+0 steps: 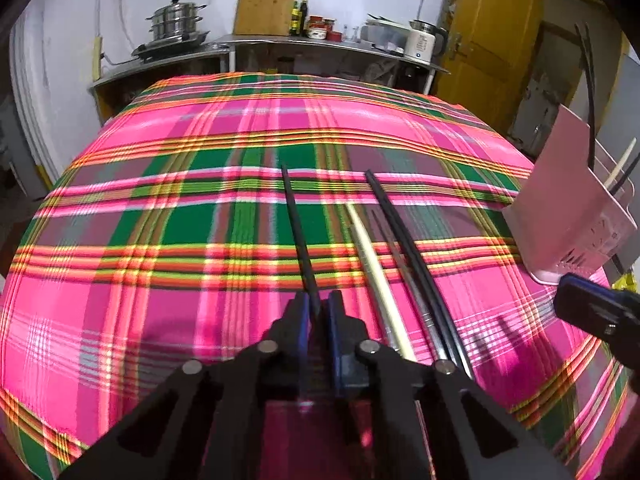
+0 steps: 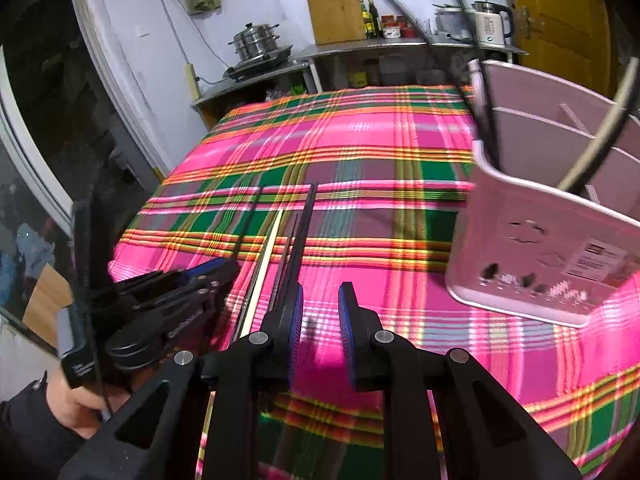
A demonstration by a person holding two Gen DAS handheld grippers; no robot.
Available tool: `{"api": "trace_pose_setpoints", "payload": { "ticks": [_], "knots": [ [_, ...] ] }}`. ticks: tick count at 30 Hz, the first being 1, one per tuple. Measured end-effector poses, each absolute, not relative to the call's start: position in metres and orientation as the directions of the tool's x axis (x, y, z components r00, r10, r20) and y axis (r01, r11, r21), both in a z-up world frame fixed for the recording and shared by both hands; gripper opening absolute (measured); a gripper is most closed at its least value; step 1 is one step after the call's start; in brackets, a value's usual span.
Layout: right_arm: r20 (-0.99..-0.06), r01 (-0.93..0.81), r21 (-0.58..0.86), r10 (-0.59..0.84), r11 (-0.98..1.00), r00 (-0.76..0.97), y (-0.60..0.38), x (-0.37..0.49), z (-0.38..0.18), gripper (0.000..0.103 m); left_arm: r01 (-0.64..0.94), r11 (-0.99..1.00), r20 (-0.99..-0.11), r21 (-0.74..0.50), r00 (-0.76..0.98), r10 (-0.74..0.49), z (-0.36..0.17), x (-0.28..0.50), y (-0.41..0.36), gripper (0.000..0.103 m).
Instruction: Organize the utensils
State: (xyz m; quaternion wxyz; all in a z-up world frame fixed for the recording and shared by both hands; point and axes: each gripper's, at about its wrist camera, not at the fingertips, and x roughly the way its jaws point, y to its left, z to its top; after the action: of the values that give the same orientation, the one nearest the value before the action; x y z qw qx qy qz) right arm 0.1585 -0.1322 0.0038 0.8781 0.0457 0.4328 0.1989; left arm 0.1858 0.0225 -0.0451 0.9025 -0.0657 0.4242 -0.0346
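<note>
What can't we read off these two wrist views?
- Near ends of the loose chopsticks: left view, hidden under the left gripper.
- Holder compartments' contents: right view, cut by the frame edge, motion-blurred; its label is unreadable.
- Exact count of chopsticks beside the right gripper: they overlap.
- Left hand: mostly hidden behind its gripper.

- Left gripper (image 1: 319, 312) points down at a slant, its 2 blue pads closed on a black chopstick (image 1: 298, 232).
- Right gripper (image 2: 320, 316) slants down too, jaws apart, holding nothing.
- Left hand (image 2: 78, 408) grips its handle.
</note>
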Motion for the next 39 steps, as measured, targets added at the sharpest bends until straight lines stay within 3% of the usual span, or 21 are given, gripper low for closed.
{"api": "trace_pose_setpoints", "payload": {
  "ticks": [21,24,26,35,39],
  "knots": [
    [-0.8,-0.32,0.239,0.373,0.917,0.47,-0.093,0.22,-0.042,0.019,-0.011,0.979,-0.765,-0.204,0.626,-0.152,-0.047,0.182,0.056,0.009],
    [-0.803,-0.316,0.234,0.366,0.92,0.47,-0.094,0.22,-0.041,0.019,0.0,0.979,-0.769,-0.202,0.619,-0.159,-0.046,0.188,0.055,0.014],
    [-0.809,-0.313,0.224,0.355,0.923,0.468,-0.09,0.222,-0.041,0.019,0.014,0.981,-0.772,-0.191,0.615,-0.16,-0.045,0.193,0.052,0.018],
    [-0.824,-0.323,0.161,0.307,0.933,0.476,-0.073,0.242,-0.041,0.018,0.031,0.994,-0.781,-0.108,0.615,-0.104,-0.044,0.214,0.045,0.019],
    [-0.826,-0.323,0.134,0.286,0.937,0.485,-0.07,0.247,-0.042,0.008,0.031,0.997,-0.781,-0.069,0.62,-0.074,-0.043,0.219,0.041,0.012]
  ]
}}
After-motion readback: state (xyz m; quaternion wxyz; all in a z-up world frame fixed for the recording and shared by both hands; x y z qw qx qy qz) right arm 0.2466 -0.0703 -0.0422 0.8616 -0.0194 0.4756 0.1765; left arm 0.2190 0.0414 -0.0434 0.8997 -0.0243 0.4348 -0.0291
